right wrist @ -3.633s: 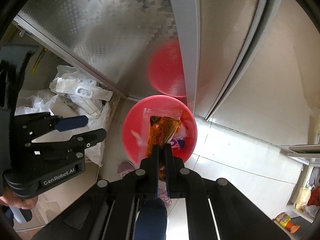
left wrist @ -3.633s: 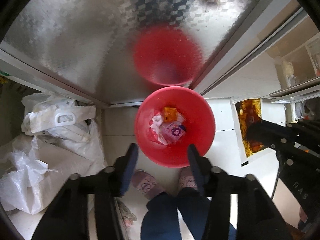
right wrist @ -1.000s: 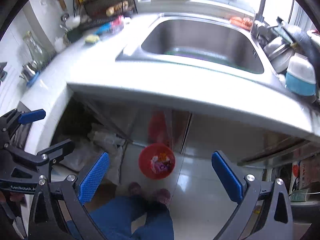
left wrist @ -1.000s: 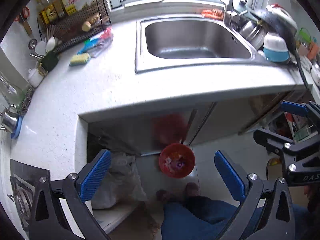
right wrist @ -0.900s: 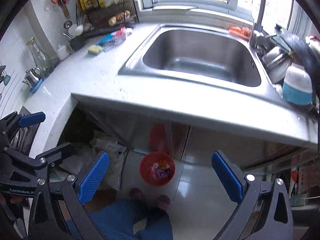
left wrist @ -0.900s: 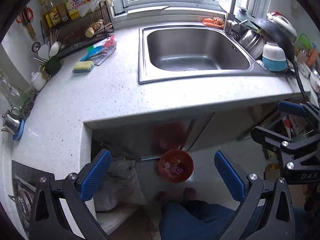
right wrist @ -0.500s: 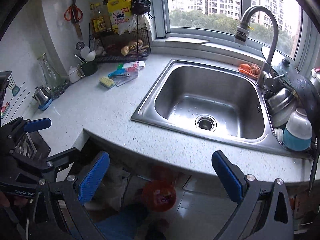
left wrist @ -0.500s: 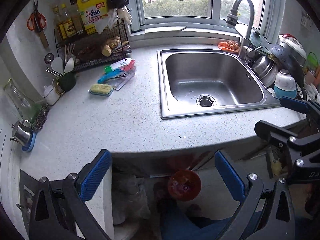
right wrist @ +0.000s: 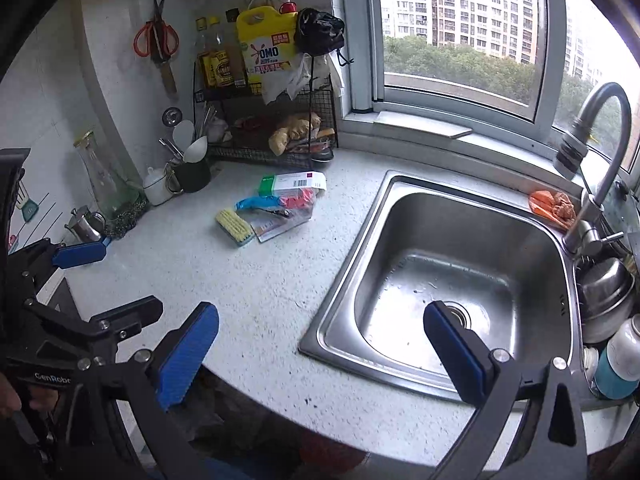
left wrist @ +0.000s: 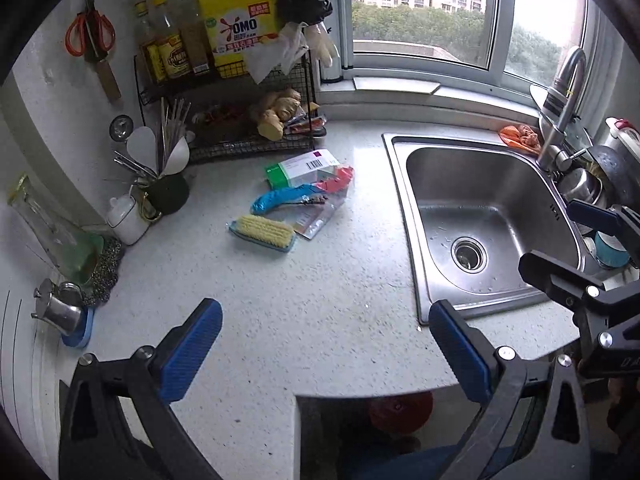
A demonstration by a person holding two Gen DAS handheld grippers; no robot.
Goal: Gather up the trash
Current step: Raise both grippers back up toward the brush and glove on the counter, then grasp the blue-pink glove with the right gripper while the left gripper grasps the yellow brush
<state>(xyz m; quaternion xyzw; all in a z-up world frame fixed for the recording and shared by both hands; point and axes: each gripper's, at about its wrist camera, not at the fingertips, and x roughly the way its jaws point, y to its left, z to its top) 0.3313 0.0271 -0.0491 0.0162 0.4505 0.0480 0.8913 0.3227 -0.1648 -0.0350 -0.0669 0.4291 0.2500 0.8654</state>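
Speckled counter [left wrist: 320, 304] with scrub brush [left wrist: 262, 233], box [left wrist: 304, 168], wrappers [left wrist: 316, 210] beside sink [left wrist: 480, 216].

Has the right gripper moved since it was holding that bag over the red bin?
Yes. The right gripper has risen from just above the red bin, which sits low under the countertop edge, to above the counter and sink, open and empty.

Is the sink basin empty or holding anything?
Empty: the sink shows bare steel and an uncovered drain, only water droplets.
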